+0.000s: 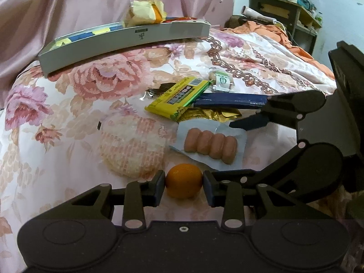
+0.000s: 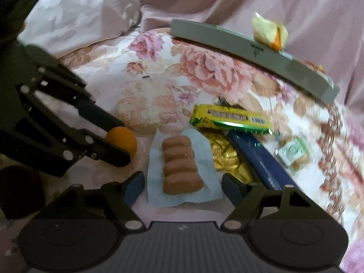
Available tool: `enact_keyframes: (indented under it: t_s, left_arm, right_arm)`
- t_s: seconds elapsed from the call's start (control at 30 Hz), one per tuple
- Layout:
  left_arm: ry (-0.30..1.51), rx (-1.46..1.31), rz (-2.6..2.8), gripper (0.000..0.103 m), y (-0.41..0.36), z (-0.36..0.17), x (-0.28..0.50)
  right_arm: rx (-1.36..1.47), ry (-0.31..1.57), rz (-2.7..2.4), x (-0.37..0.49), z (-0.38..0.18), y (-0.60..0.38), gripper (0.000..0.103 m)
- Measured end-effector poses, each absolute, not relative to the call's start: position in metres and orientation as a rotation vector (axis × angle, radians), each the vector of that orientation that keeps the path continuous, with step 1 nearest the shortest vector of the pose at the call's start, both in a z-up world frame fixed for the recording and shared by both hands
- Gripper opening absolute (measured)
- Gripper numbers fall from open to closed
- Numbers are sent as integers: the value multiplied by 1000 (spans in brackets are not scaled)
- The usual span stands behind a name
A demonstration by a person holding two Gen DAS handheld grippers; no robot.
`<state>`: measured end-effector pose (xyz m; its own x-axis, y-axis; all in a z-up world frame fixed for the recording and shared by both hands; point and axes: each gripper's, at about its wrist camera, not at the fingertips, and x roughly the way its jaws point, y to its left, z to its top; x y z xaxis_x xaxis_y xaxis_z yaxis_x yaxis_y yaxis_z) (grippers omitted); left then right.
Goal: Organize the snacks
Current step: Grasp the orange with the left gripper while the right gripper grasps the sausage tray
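Left claw on the orange, right claw over the sausages

Bottom centre, the left claw point(image 1: 183, 185) pinches the orange point(image 1: 183, 183) on the bed point(image 1: 68, 136); the right claw point(image 2: 183, 187) gapes wide around the sausage pack point(image 2: 182, 166), not touching.

Both cameras sit low over the bed point(image 1: 68, 118), each looking forward along its own tongs toward the pink curtain. The left wrist view looks from close behind the orange point(image 1: 183, 183), with the sausage pack point(image 1: 210, 146) just ahead to the right and the grey tray point(image 1: 127, 43) farther back. The right wrist view, blurred, looks from just behind the sausage pack point(image 2: 182, 163), with the orange point(image 2: 122, 140) to its left. Both share the snack pile, the tray point(image 2: 250, 45) and each other's tongs.
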<state>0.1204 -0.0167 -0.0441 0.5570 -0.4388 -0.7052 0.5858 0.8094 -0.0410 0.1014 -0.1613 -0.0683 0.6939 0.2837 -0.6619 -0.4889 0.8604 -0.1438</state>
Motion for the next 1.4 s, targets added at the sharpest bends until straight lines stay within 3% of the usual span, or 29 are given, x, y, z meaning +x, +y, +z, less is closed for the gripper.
enact_keyframes:
  t_s: [0.23, 1.4]
  left_arm:
    - [765, 204, -589, 38, -18, -44, 118]
    - [686, 120, -540, 38, -13, -33, 114]
  right_arm:
    - [-371, 636, 440, 92, -69, -154, 67]
    - [-599, 393, 338, 66, -70, -140, 60]
